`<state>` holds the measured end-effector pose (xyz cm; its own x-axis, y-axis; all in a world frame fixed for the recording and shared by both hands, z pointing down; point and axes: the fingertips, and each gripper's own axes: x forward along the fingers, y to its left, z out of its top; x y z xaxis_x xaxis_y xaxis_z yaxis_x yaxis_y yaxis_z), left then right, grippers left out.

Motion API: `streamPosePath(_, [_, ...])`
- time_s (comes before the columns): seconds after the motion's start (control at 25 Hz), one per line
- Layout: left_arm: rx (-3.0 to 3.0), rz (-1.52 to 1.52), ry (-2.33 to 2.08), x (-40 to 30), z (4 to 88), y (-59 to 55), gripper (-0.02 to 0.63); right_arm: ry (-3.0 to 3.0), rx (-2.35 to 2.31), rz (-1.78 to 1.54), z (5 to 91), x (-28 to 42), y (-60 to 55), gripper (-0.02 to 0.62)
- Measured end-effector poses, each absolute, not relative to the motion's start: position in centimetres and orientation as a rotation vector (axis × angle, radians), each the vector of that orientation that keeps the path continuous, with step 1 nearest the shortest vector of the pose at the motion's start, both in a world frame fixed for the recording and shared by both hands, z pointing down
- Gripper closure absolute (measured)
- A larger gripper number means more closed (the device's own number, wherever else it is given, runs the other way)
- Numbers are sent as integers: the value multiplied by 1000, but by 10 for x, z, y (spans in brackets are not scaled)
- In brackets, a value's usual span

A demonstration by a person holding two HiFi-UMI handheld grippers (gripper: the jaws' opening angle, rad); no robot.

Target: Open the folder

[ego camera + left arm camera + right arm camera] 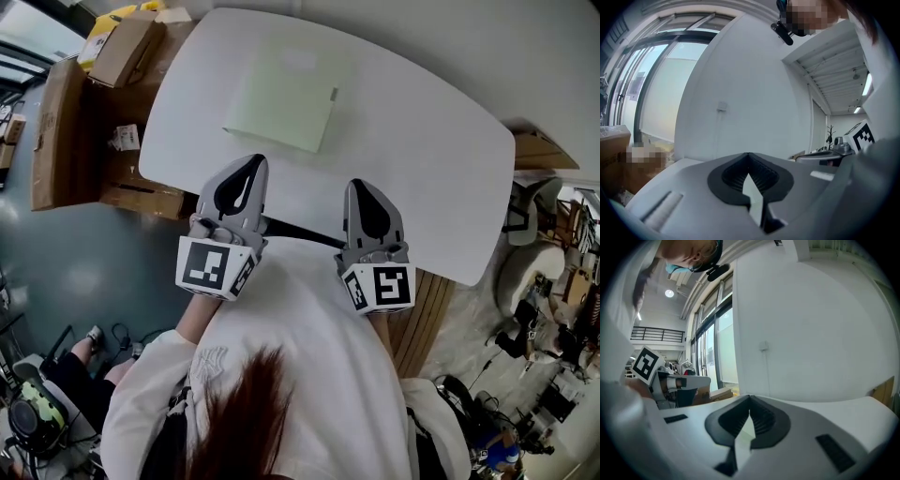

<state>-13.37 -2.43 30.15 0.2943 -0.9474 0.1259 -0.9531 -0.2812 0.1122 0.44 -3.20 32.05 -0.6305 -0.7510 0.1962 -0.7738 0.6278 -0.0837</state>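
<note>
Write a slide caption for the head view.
Green folder lies closed on the white table; left gripper and right gripper, both shut, hover short of it.

A white table stands on a blue-grey floor beside cardboard boxes, with tall windows adjoining a plain white wall.

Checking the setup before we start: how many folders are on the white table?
1. A pale green folder lies flat on the far half of the table; nothing there could hide another.
</note>
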Motion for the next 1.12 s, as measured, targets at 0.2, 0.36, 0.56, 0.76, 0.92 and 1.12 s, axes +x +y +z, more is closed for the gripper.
streamPosePath(0.2, [2411,47,-1786,-106,294,-36,598,-2731,1240,272,322,22,-48,591])
streamPosePath(0.36, [2378,53,-1829,-103,300,-40,598,-2752,1217,270,322,32,-52,591])
streamPosePath(0.56, [2356,53,-1853,-98,304,-40,598,-2751,1224,252,323,47,-56,591])
streamPosePath(0.76, [2354,53,-1849,-95,305,-42,598,-2749,1224,262,325,47,-60,591])
streamPosePath(0.92, [2357,61,-1838,-102,307,-41,598,-2746,1222,273,328,38,-58,591])
streamPosePath(1.12, [2363,77,-1802,-116,310,-46,598,-2730,1257,279,327,26,-65,591])
